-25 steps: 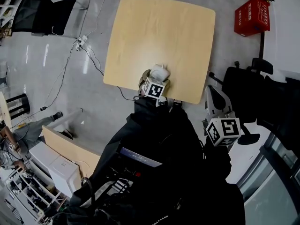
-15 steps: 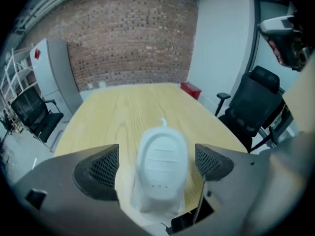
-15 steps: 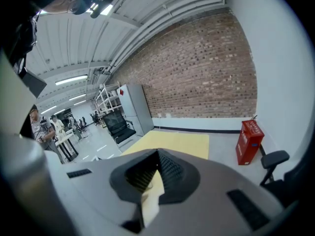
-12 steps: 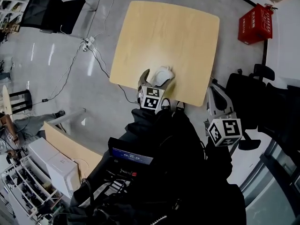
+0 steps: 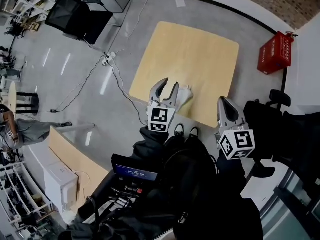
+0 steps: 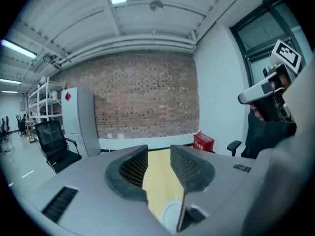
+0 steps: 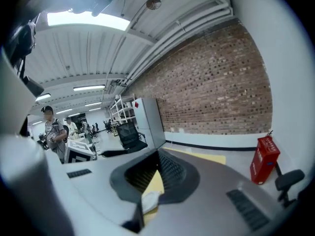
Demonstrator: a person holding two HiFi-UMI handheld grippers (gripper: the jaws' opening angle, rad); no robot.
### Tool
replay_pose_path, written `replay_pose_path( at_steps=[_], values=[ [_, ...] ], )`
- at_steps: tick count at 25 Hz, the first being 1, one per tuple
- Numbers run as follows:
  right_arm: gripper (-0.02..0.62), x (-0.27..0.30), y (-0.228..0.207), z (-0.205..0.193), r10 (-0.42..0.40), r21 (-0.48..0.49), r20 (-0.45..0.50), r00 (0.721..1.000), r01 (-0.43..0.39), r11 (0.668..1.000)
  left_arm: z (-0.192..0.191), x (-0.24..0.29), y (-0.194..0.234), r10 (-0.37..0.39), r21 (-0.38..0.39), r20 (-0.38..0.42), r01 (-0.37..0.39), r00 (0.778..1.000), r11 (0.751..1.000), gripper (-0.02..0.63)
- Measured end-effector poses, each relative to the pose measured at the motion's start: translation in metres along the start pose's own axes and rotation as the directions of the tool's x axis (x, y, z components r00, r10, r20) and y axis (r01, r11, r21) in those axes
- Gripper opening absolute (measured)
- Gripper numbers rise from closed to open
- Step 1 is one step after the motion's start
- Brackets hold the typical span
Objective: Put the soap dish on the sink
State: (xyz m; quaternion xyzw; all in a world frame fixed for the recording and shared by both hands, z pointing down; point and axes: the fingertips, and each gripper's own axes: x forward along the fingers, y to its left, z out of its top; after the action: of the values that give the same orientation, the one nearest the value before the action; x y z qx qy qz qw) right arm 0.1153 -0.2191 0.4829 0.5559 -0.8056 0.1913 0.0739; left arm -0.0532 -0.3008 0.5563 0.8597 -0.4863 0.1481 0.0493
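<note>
A white soap dish (image 5: pixel 186 96) lies on the light wooden table (image 5: pixel 195 54), close to its near edge. My left gripper (image 5: pixel 169 84) hangs raised just left of the dish. Its jaws are closing with nothing between them. In the left gripper view that gripper (image 6: pixel 158 154) shows the table through its gap, with the dish (image 6: pixel 170 216) low between the jaw bases. My right gripper (image 5: pixel 223 103) is held off the table's right corner, its jaws together. From the right gripper (image 7: pixel 157 156), the dish (image 7: pixel 150 199) appears as a white patch below the pads. No sink is in view.
A red box (image 5: pixel 274 54) stands on the floor beyond the table's right side. Black chairs sit at the upper left (image 5: pixel 80 16) and at the right (image 5: pixel 280 114). A power strip with cables (image 5: pixel 107 59) lies on the floor left of the table. White shelving (image 5: pixel 60 184) is at the lower left.
My left gripper, wide around the soap dish on the table before, has lifted off it and its jaws have narrowed. The dish stays on the table. The right gripper has risen slightly.
</note>
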Motion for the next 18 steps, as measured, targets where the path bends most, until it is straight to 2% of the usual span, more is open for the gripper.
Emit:
replay_pose_path(
  at_steps=[6, 12, 18],
  values=[
    [0.005, -0.006, 0.021, 0.038, 0.05, -0.044, 0.091, 0.995, -0.046, 0.998, 0.059, -0.029, -0.001, 0.019, 0.008, 0.115, -0.02, 0.993, 1.0, 0.003],
    [0.005, -0.009, 0.039, 0.081, 0.087, -0.097, 0.191, 0.978, -0.069, 0.993, 0.118, -0.043, -0.004, 0.008, 0.034, 0.212, -0.016, 0.977, 0.999, 0.003],
    [0.005, -0.016, 0.052, 0.112, 0.091, -0.159, 0.266, 0.96, -0.049, 0.986, 0.164, -0.066, 0.002, 0.026, 0.042, 0.3, -0.04, 0.954, 0.998, 0.003]
  ],
)
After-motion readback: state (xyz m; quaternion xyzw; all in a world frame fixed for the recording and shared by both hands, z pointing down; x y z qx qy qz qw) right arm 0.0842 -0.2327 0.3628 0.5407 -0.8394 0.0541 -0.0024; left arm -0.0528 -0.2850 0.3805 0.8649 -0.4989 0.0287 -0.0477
